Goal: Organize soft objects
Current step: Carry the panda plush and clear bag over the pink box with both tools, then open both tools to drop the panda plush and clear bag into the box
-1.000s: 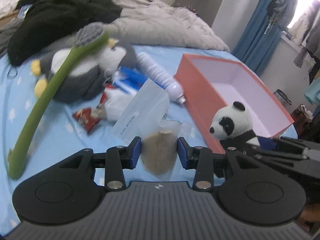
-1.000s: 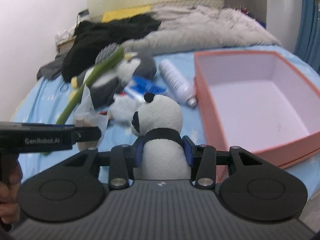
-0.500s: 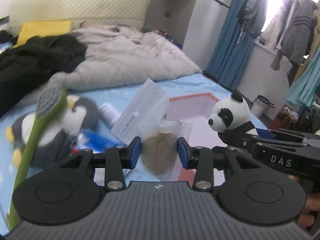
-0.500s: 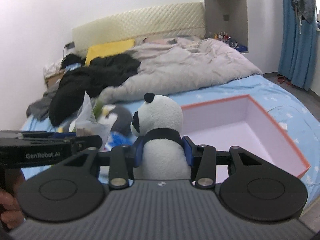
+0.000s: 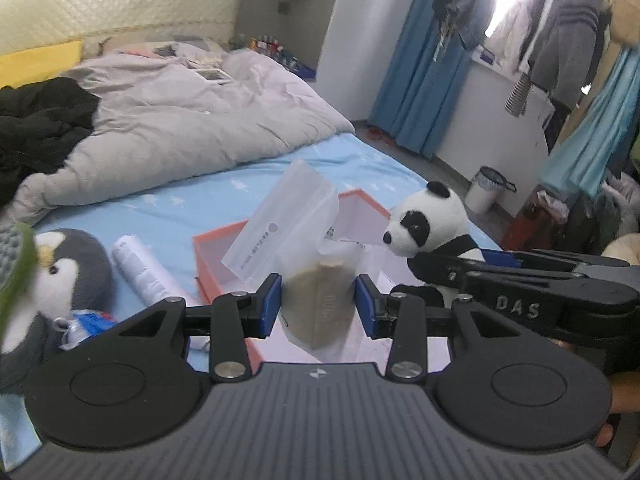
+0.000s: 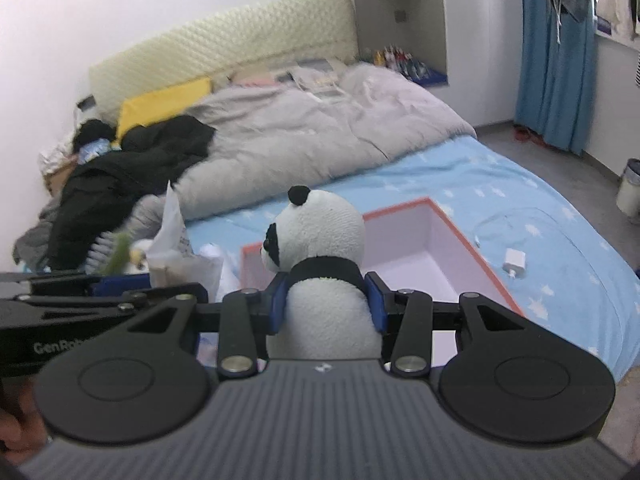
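Note:
My left gripper [image 5: 319, 306] is shut on a clear plastic bag [image 5: 288, 224] with a tan pad inside, held up over the near corner of the orange box [image 5: 218, 268]. My right gripper [image 6: 327, 306] is shut on a black-and-white panda plush [image 6: 320, 240], gripped at its body, above the same orange box [image 6: 472, 248] with its pale pink inside. In the left wrist view the panda [image 5: 428, 220] hangs to the right of the bag. A grey penguin plush [image 5: 60, 276] lies on the blue sheet at the left.
A white bottle [image 5: 140, 268] and a blue packet [image 5: 90, 322] lie beside the penguin. A green long-handled brush [image 5: 16, 264] blurs at the left edge. A grey duvet [image 6: 320, 132] and black clothes [image 6: 120, 164] cover the bed's head. A white charger [image 6: 515, 262] lies right of the box.
Both grippers rose and moved right together toward the orange box, each keeping its load. The penguin and clutter slid to the left of the views.

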`<state>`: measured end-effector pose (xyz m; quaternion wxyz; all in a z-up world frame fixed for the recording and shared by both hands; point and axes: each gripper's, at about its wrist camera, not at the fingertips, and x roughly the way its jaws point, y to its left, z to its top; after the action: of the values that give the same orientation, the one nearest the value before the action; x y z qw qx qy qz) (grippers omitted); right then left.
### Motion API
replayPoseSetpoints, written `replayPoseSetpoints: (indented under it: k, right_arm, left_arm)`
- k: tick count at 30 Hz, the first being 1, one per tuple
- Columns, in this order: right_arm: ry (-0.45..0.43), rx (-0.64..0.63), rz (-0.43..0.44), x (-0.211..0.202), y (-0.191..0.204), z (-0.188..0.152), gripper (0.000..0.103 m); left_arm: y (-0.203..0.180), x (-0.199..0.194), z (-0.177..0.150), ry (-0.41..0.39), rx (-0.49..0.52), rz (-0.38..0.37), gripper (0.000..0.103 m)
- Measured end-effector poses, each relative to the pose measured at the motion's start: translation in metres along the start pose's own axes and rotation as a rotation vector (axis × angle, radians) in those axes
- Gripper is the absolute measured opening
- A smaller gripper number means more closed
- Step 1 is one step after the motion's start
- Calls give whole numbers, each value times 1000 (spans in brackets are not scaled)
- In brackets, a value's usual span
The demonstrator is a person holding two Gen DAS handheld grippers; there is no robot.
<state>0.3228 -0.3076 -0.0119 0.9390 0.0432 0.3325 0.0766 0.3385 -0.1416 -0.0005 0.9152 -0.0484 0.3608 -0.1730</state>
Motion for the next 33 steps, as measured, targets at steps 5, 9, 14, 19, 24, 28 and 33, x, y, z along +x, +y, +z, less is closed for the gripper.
replayPoseSetpoints:
  k: [5, 9, 14, 19, 24, 28, 33]
  right_arm:
    - [73, 6, -25, 27, -23, -8, 45]
    - [132, 23, -37, 50, -42, -17, 45]
    - [197, 51, -43, 75, -61, -30, 45]
    - [243, 50, -43, 94, -68, -41, 45]
    - [274, 73, -38, 107, -76, -51, 46]
    - [288, 89, -43, 110, -79, -54, 50]
    - [262, 96, -41, 98, -77, -48, 57]
  left_arm:
    - [-7, 46, 1, 65, 16, 12, 46]
    - [-6, 84, -1, 138, -1, 7, 46]
    - [-3, 122, -12, 219, 1, 8, 46]
    - [-1, 149, -20, 270, -8, 3, 46]
    - [0, 166, -27, 293, -8, 9, 52]
    - [0, 162, -29, 309, -8, 11, 61]
    - [4, 140, -24, 261, -32, 20, 61]
